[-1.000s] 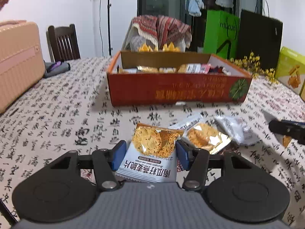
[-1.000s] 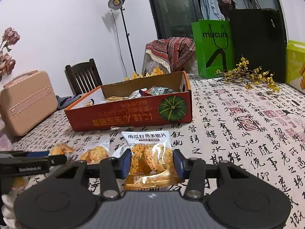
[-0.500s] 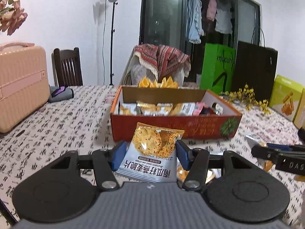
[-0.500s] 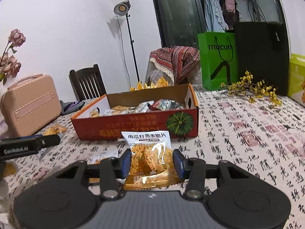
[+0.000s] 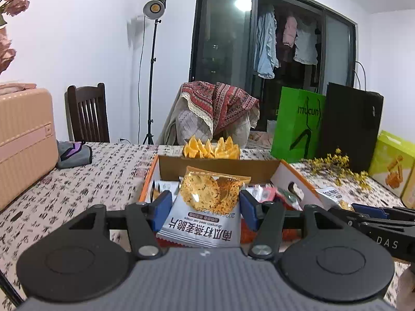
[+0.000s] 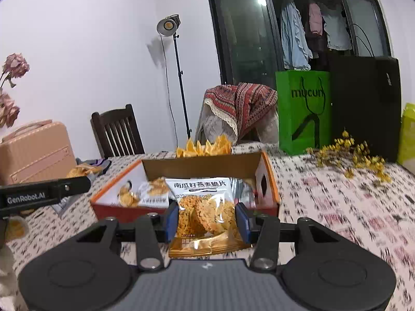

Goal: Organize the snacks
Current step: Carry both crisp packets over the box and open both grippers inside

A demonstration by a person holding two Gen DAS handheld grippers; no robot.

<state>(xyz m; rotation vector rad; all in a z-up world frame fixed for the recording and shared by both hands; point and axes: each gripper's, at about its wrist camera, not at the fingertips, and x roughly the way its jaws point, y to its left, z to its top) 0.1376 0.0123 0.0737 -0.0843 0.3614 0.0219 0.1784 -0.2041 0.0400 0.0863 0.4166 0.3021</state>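
Above the near edge of the orange snack box (image 5: pixel 290 178), left gripper (image 5: pixel 205 211) clamped on an oat crisp packet (image 5: pixel 207 207), held with its print upside down, blue pads (image 5: pixel 162 207) pressing both sides. Beside it, right gripper (image 6: pixel 206 219) gripping a second oat crisp packet (image 6: pixel 205 212), print upright, gold seam toward the camera. Inside the box, more wrapped snacks (image 6: pixel 153 191) lying loose. Under everything, a calligraphy-print tablecloth (image 5: pixel 85 178); behind the box, a green paper bag (image 6: pixel 303 108).
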